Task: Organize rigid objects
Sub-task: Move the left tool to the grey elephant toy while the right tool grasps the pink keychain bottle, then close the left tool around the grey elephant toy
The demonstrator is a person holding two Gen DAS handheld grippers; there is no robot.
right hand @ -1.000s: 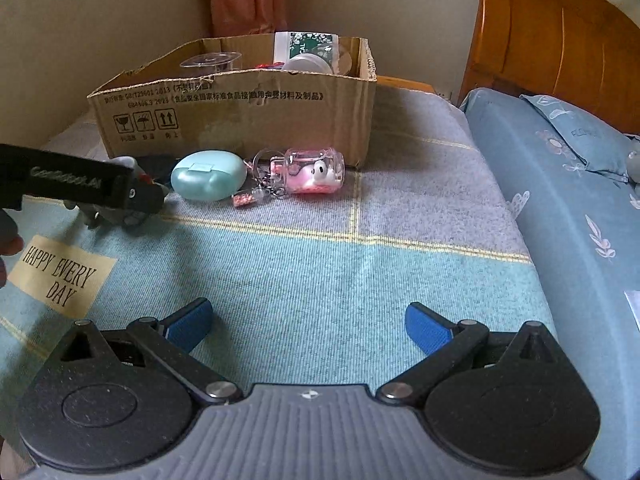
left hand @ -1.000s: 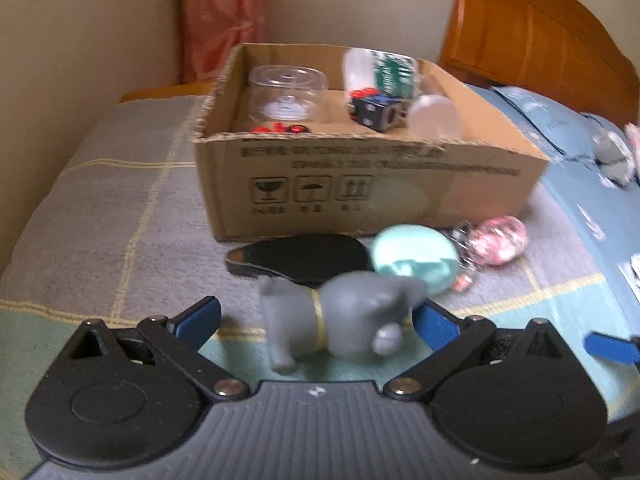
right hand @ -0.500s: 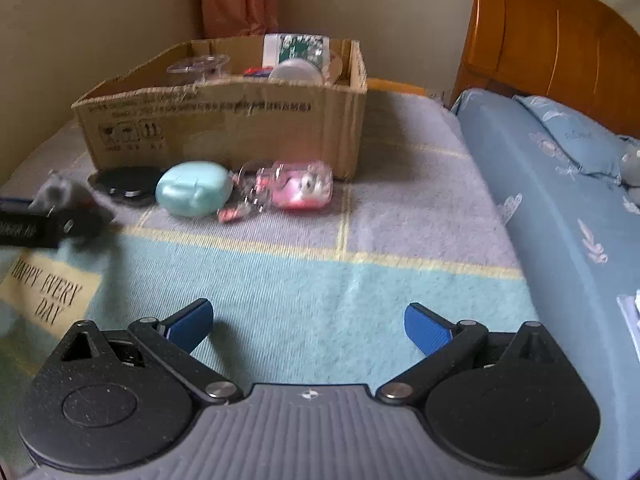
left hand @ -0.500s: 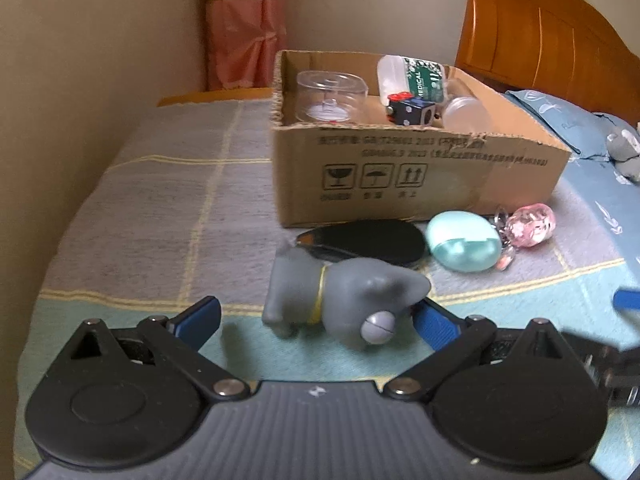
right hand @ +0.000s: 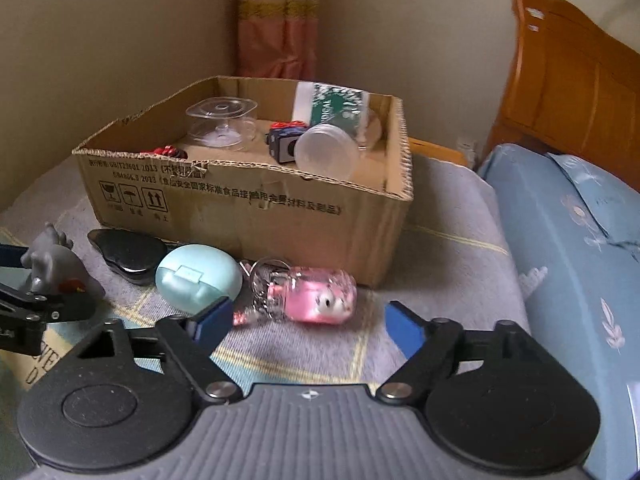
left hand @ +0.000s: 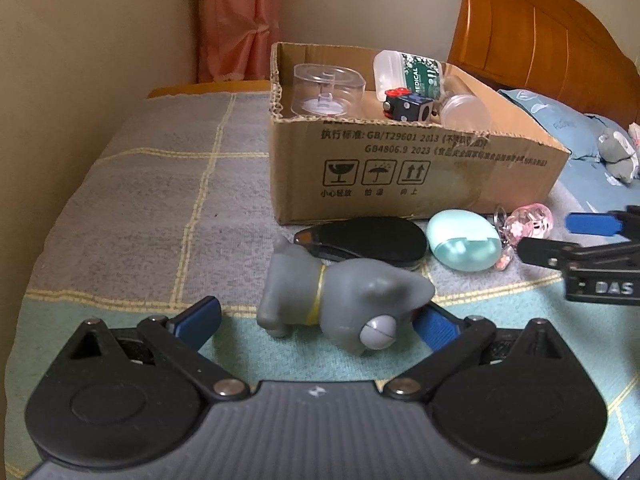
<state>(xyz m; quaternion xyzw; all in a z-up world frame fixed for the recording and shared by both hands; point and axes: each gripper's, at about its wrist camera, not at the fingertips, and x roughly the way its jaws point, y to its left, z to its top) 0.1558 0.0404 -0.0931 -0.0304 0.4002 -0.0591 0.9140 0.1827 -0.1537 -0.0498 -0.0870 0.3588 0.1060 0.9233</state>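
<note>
Lying on its side on the blanket [left hand: 152, 216], the grey rubber dog [left hand: 344, 300] with a yellow collar band sits between the spread fingers of the left gripper [left hand: 316, 320], its head against the right blue pad, nothing pinched. Over by the cardboard box [right hand: 280, 200], the right gripper [right hand: 308, 324] gapes wide just short of the pink keychain [right hand: 316, 296], beside the mint oval case [right hand: 198, 278].

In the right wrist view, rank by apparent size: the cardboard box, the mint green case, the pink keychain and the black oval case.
1. cardboard box, far the largest.
2. mint green case and pink keychain: too alike to rank, and the keychain is blurred.
3. black oval case, though partly hidden behind the mint one.
</note>
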